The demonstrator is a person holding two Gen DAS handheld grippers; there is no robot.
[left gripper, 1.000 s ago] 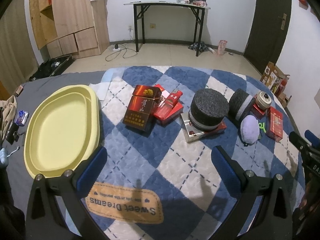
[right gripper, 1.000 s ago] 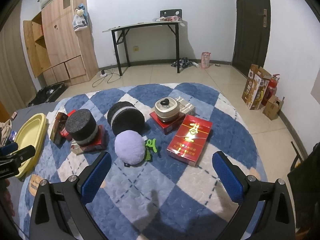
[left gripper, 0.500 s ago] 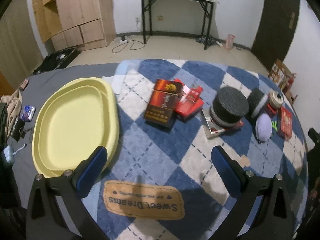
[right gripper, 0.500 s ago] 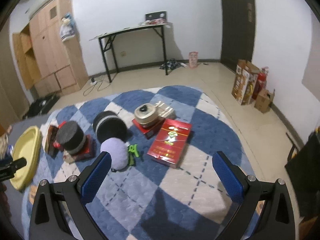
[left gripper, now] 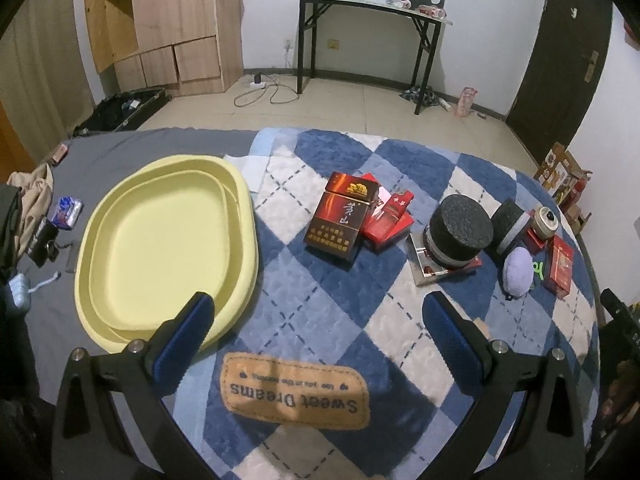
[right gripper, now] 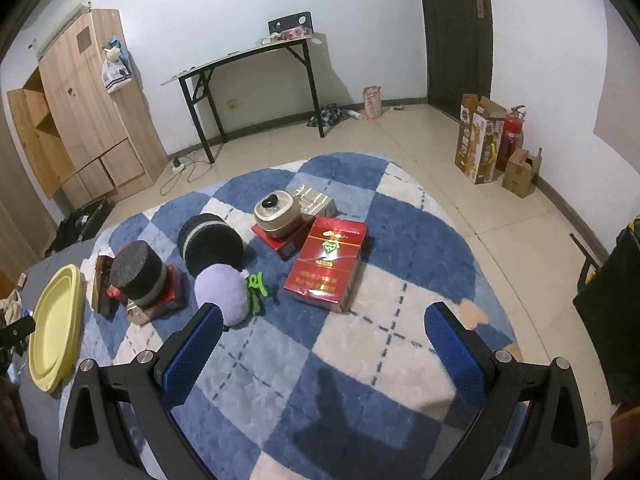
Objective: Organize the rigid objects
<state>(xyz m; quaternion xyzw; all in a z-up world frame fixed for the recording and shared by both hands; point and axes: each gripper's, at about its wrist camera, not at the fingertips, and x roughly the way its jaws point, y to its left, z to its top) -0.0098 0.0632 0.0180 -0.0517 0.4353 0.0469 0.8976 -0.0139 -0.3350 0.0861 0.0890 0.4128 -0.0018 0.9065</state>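
Both grippers – left gripper [left gripper: 320, 322] and right gripper [right gripper: 324, 338] – hang wide and empty above the checked blanket [left gripper: 320, 304], yellow tray [left gripper: 160, 240] leftward, boxes [left gripper: 340, 218] and black cylinders [left gripper: 460, 226] ahead.

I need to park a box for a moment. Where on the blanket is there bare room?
The yellow tray is empty inside. Bare blanket lies between the tray and the dark red box, and in front of the big red box. The patch around the purple ball is crowded.
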